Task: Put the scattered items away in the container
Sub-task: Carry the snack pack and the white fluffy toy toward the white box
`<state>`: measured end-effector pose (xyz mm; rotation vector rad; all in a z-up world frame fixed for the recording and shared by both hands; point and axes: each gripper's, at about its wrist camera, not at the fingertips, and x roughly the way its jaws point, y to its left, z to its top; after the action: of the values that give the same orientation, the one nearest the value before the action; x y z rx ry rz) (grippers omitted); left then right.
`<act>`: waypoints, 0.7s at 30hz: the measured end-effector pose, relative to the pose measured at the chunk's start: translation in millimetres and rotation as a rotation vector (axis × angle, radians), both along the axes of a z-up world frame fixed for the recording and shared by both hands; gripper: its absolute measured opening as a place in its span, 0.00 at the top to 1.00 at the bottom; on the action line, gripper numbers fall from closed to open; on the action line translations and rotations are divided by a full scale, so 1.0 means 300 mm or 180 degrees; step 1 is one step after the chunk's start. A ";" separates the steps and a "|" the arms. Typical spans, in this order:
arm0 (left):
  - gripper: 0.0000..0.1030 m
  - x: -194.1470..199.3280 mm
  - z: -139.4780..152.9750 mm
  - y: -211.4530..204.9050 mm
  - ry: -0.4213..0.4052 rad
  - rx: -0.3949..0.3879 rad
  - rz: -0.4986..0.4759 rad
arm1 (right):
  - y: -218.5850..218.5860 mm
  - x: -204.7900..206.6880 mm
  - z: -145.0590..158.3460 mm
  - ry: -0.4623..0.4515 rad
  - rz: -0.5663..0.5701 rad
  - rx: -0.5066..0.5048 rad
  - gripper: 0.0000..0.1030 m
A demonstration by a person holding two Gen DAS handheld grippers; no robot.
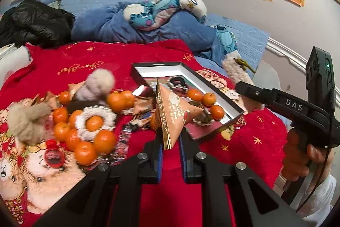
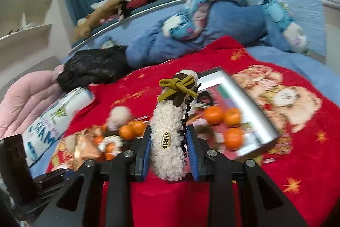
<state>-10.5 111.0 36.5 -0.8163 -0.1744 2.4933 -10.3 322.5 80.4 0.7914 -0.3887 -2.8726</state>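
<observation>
Your left gripper [image 1: 171, 137] is clamped on the bottom corner of an orange pyramid-shaped snack packet with gold lettering [image 1: 173, 112], which stands upright between the blue-padded fingers [image 1: 159, 154], raised over the red fleece blanket with bear prints [image 1: 244, 142]. Your right gripper [image 2: 170, 148] is closed on a fluffy white hair claw clip with an olive-green knotted bow [image 2: 170, 133], held upright with the bow at the top.

Just beyond the packet lies the shallow black rectangular box with a white inner wall [image 1: 214, 86], open on the blanket. It already holds three small orange mandarins [image 1: 207, 99] and a dark beaded hair tie [image 1: 177, 82].

To the left of the box, scattered mandarins [image 1: 85, 152] lie in a loose cluster around a white crocheted ring [image 1: 81, 127] with one mandarin in its middle, beside beige fluffy pom-poms [image 1: 25, 118] and more orange packets [image 2: 85, 150]. A round red trinket [image 1: 53, 156] lies near them.

In the left wrist view, your right hand [image 1: 297, 161] grips its tool's handle at the right edge.
</observation>
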 end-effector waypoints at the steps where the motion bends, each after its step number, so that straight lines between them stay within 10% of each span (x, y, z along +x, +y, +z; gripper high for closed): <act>1: 0.87 -0.003 0.001 0.021 -0.0012 0.0009 -0.0033 | 0.035 0.009 0.000 -0.0005 -0.0051 0.0015 0.72; 21: 0.87 -0.111 -0.001 0.321 -0.0077 -0.0175 -0.0101 | 0.129 0.036 -0.043 -0.0270 0.0087 0.0296 0.72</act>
<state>-44.0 207.2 36.3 -0.8654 -0.1010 2.4690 0.5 361.3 67.4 0.9290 -0.2532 -2.8566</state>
